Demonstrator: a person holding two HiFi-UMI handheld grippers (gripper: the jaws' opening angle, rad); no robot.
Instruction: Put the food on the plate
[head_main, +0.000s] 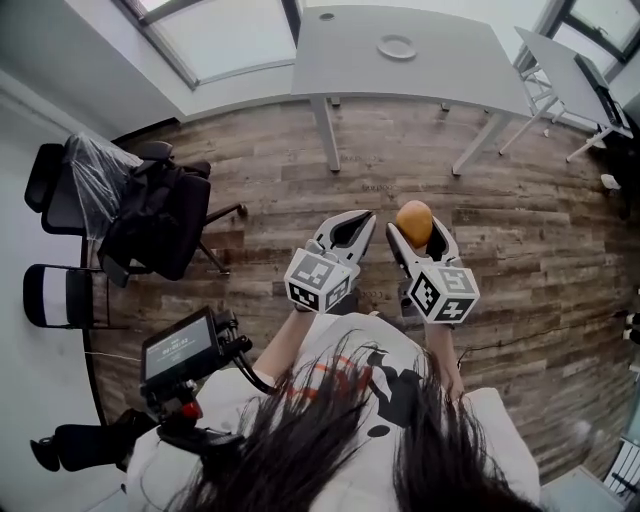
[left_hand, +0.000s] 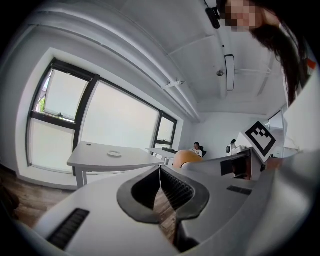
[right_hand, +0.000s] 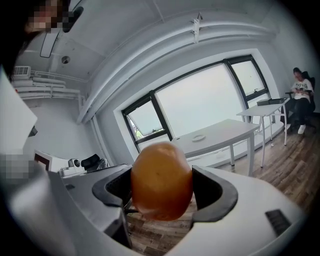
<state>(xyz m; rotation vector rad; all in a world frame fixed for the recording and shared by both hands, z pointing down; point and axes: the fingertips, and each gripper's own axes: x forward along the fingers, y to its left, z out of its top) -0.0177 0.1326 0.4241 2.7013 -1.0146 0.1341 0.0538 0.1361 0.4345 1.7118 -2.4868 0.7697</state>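
Daylight only, bright and diffuse. Source: big windows (right_hand: 200, 105), blown out to white in both gripper views and at far left in head view. Shadows soft, with faint ones under the table (head_main: 450, 70) on the wood floor (head_main: 280, 210). Gripper views: heavy fisheye, bent lines, black vignette at corners, nearest foreground out of focus. Orange food (right_hand: 161, 182) evenly lit, underside shaded. Head view sharp, mild bend at edges.

Three views, shared table (head_main: 470, 75) with plate (head_main: 397, 47)

Bare wood floor (head_main: 400, 150) lies open up to the table (head_main: 450, 75); a draped chair (head_main: 160, 215) stands far left.
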